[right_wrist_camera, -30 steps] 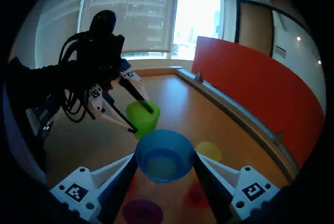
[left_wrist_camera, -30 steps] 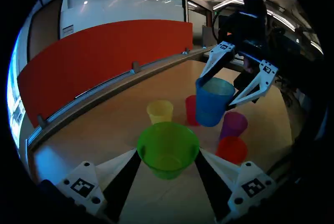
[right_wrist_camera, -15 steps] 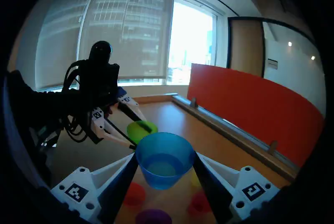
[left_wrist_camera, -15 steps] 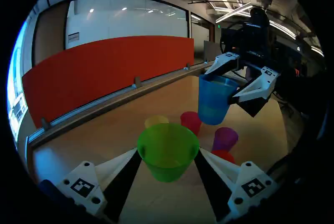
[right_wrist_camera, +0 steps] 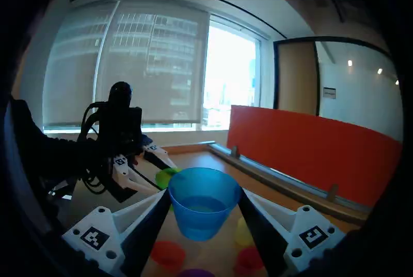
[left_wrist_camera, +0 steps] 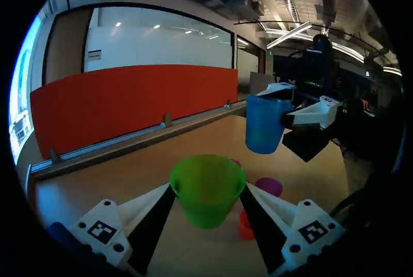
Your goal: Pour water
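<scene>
In the left gripper view my left gripper [left_wrist_camera: 207,194] is shut on a green cup [left_wrist_camera: 207,189], held upright above the wooden table [left_wrist_camera: 155,168]. Farther off and higher, the blue cup [left_wrist_camera: 263,123] hangs in the right gripper [left_wrist_camera: 281,109]. In the right gripper view my right gripper [right_wrist_camera: 204,207] is shut on that blue cup [right_wrist_camera: 204,202], upright, with water in its bottom. Beyond it the left gripper [right_wrist_camera: 149,171] holds the green cup [right_wrist_camera: 166,177], mostly hidden behind the blue rim.
Small cups stand on the table below: purple [left_wrist_camera: 269,186], orange [left_wrist_camera: 244,225], and in the right gripper view orange [right_wrist_camera: 168,254], yellow [right_wrist_camera: 243,231] and red [right_wrist_camera: 250,258]. An orange divider wall [left_wrist_camera: 129,96] with a rail edges the table. Windows [right_wrist_camera: 155,70] lie beyond.
Both grippers have risen with their cups and levelled out; the table cups sank lower in both views. The blue cup went from tilted to upright.
</scene>
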Motion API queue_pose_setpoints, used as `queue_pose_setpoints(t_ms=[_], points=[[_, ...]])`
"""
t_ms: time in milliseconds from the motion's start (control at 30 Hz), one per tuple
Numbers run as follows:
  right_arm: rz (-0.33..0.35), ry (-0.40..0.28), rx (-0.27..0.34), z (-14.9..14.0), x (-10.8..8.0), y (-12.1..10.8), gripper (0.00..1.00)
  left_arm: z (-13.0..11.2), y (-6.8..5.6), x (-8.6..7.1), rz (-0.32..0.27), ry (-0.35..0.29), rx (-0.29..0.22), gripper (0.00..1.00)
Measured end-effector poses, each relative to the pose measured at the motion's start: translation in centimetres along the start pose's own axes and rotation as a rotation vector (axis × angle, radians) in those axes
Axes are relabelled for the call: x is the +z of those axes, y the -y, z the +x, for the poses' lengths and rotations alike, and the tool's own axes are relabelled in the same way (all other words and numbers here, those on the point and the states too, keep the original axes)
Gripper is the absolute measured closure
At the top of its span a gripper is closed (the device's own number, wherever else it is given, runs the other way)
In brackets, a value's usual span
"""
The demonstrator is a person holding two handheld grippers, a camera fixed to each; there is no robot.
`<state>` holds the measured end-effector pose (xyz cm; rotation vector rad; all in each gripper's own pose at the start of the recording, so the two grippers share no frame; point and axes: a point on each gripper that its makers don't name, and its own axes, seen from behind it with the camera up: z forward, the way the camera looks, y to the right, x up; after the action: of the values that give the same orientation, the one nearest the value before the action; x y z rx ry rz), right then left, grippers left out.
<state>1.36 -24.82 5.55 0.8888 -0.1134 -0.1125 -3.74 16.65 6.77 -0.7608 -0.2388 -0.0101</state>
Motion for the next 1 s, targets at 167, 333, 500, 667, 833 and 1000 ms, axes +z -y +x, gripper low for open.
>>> queue_pose_setpoints(t_ms=[167, 333, 500, 667, 833, 1000], points=[[-0.001, -0.029, -0.008, 0.6, -0.3, 0.4, 0.07, 0.7, -0.6, -0.1, -0.004, -0.03, -0.013, 0.14], [-0.001, -0.062, -0.003, 1.3, -0.6, 0.7, 0.07, 1.1, -1.2, -0.1, -0.012, -0.045, -0.014, 0.14], [-0.011, -0.097, -0.006, 2.1, -1.1, 0.7, 0.07, 1.3, -1.7, -0.1, -0.019, -0.055, -0.009, 0.14], [-0.013, -0.108, -0.001, 2.5, -1.5, 0.5, 0.07, 1.1, -2.1, 0.0, -0.029, -0.057, -0.004, 0.14], [-0.018, -0.105, -0.012, 2.8, -1.8, 0.4, 0.07, 1.1, -2.4, 0.0, -0.032, -0.063, 0.005, 0.14], [-0.018, -0.094, -0.027, 2.9, -2.0, 0.5, 0.07, 1.0, -3.0, 0.1, -0.041, -0.068, 0.001, 0.14]])
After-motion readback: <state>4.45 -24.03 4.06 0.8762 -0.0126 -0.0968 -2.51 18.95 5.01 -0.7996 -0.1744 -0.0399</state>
